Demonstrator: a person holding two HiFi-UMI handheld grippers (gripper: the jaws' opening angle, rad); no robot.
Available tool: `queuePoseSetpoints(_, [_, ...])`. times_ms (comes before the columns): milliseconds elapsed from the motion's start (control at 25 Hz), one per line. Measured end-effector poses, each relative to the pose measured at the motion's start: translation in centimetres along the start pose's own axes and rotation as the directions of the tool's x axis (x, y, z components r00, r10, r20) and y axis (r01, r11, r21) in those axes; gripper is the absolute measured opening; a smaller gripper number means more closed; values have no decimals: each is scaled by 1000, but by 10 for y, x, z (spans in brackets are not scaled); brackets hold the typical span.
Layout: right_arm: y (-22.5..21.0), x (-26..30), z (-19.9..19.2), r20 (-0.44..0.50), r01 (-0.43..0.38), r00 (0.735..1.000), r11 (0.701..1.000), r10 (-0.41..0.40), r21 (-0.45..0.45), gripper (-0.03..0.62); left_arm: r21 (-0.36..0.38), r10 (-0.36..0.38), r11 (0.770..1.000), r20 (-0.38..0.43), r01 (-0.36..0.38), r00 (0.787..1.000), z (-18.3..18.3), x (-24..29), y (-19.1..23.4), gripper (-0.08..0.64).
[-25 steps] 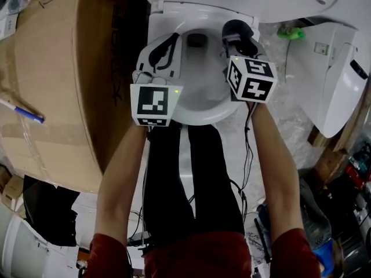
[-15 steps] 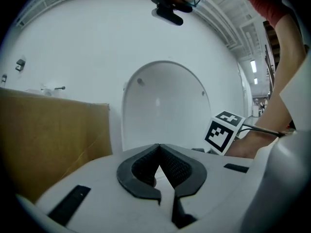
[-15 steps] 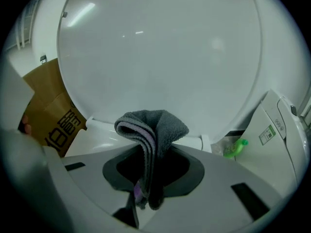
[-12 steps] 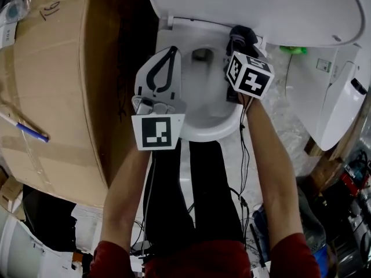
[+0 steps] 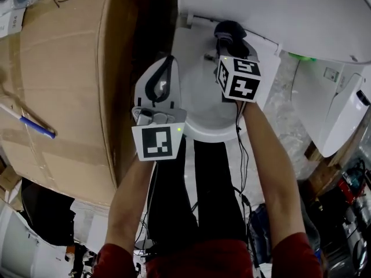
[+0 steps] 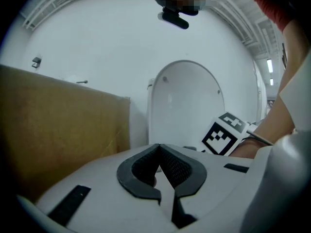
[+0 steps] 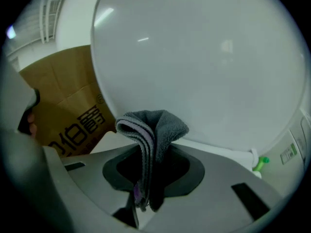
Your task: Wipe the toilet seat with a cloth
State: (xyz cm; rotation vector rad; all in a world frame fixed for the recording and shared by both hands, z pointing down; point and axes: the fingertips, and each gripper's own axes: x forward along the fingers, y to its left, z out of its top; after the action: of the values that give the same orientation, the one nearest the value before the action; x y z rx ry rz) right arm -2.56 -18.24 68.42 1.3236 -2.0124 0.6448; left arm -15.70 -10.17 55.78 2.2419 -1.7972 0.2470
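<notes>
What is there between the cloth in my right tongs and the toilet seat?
Nothing visible. The lid is raised, the seat lies bare beneath the cloth gripped in the right tongs, and the left tongs, shut and empty, are off to its left side.

cloth (image 7: 154, 135): dark grey — purple edge
toilet lid (image 7: 204, 67): white
cardboard box (image 5: 64, 86): brown
marker cube (image 5: 239, 79): black-and-white squares
</notes>
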Motion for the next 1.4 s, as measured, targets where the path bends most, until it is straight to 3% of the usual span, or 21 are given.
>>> queuePoseSetpoints(120, [52, 15, 11, -33, -115, 993, 983, 111, -144, 75, -17, 31, 999, 3, -31, 999, 2, -14, 11, 12])
queuePoseSetpoints(200, [82, 23, 17, -58, -186, 982, 953, 177, -238, 77, -10, 50, 999, 8, -49, 999, 2, -25, 16, 12])
queuePoseSetpoints(440, [133, 28, 15, -118, -316, 947, 799, 298, -512, 75, 21, 74, 997, -7, -74, 997, -5, -53, 27, 12])
queuePoseSetpoints(560, [144, 20, 3, -156, -386, 918, 734, 365, -558, 75, 32, 86, 996, -21, -85, 996, -11, -66, 32, 12])
queuePoseSetpoints(760, [179, -20, -53, -281, -544, 828, 570, 486, -616, 75, 15, 110, 994, -34, -110, 993, -20, -92, 31, 12])
queuePoseSetpoints(960, [196, -64, -108, -344, -614, 769, 470, 539, -634, 75, 46, 99, 994, -67, -96, 993, -34, -125, 20, 12])
queuePoseSetpoints(1120, [211, -102, -157, -426, -665, 714, 349, 555, -660, 75, 64, 117, 992, -98, -111, 988, -50, -151, 16, 12])
queuePoseSetpoints(1320, [215, -141, -207, -483, -687, 687, 268, 543, -676, 75, 79, 124, 990, -107, -116, 987, -61, -169, 8, 12])
queuePoseSetpoints(1400, [214, -155, -223, -505, -699, 678, 259, 534, -666, 75, 76, 126, 990, -111, -118, 986, -64, -174, 4, 12])
